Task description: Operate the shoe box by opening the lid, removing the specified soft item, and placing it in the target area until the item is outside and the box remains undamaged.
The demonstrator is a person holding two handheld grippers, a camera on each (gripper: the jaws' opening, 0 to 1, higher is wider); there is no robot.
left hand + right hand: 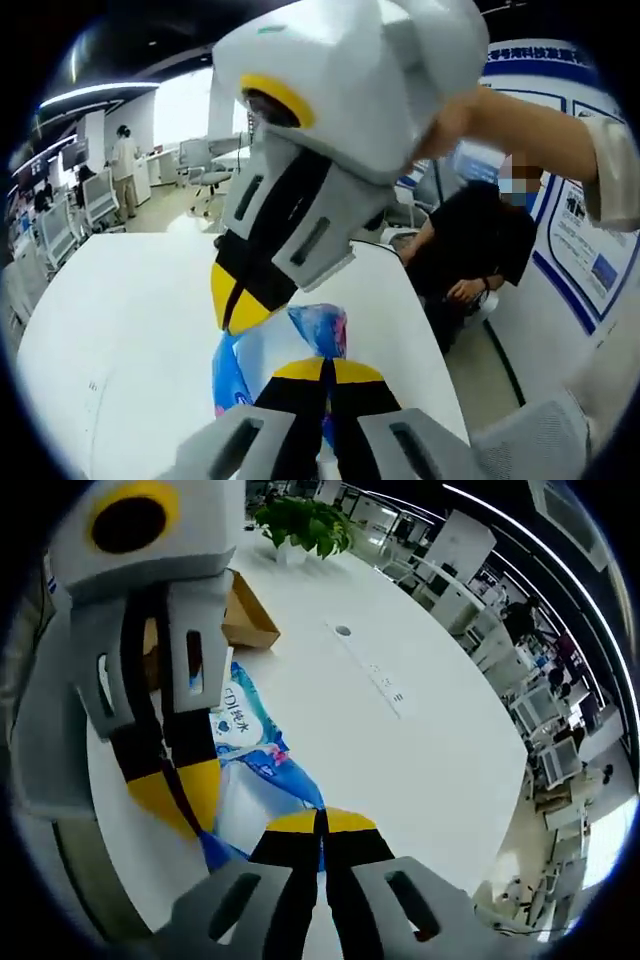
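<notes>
I've got both grippers clamped on the blue-and-white soft pack [250, 760]: my right gripper [322, 825] pinches its near edge, my left gripper [327, 372] the other end. The shoe box [245, 615] sits at eleven o'clock. Open white bench [420, 750] runs toward two o'clock.

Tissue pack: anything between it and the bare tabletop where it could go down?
Nothing visible. The tissue pack is pinched at its ends by the left gripper and right gripper, both shut on it. The white table beyond it looks bare; the cardboard box sits off behind.
</notes>
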